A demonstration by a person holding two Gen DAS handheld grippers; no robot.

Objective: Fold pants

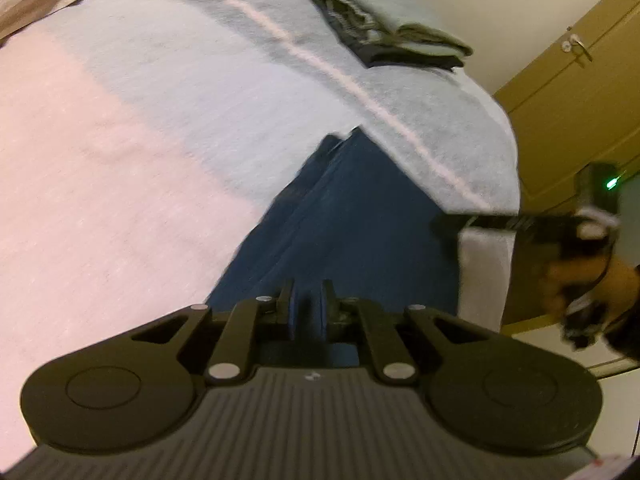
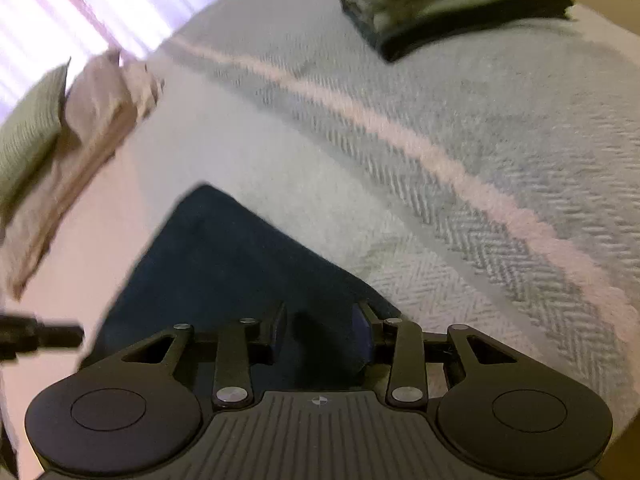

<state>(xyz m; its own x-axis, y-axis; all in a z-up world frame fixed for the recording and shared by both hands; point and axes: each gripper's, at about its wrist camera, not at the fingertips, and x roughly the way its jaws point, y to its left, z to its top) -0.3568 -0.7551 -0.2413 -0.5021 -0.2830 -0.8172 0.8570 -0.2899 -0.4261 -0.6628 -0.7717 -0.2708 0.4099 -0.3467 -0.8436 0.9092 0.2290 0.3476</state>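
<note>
Pants point(image 1: 340, 216), dark blue, stretch lengthwise straight ahead of the left gripper point(image 1: 308, 300) across the bed point(image 1: 140, 120); its jaws are nearly closed, pinching the near edge. Seen from the right gripper point(image 2: 324, 332), jaws are partly open astride the cloth, grip uncertain; folded clothes point(image 2: 452, 4) sit well beyond.

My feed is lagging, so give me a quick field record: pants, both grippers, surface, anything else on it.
pants: dark blue pants, lying on the bed
left gripper: jaws closed on the pants fabric
right gripper: jaws apart, blue fabric between them; grip not clear
surface: grey herringbone blanket with a pale stripe
other: folded clothes stack at the far edge
</note>
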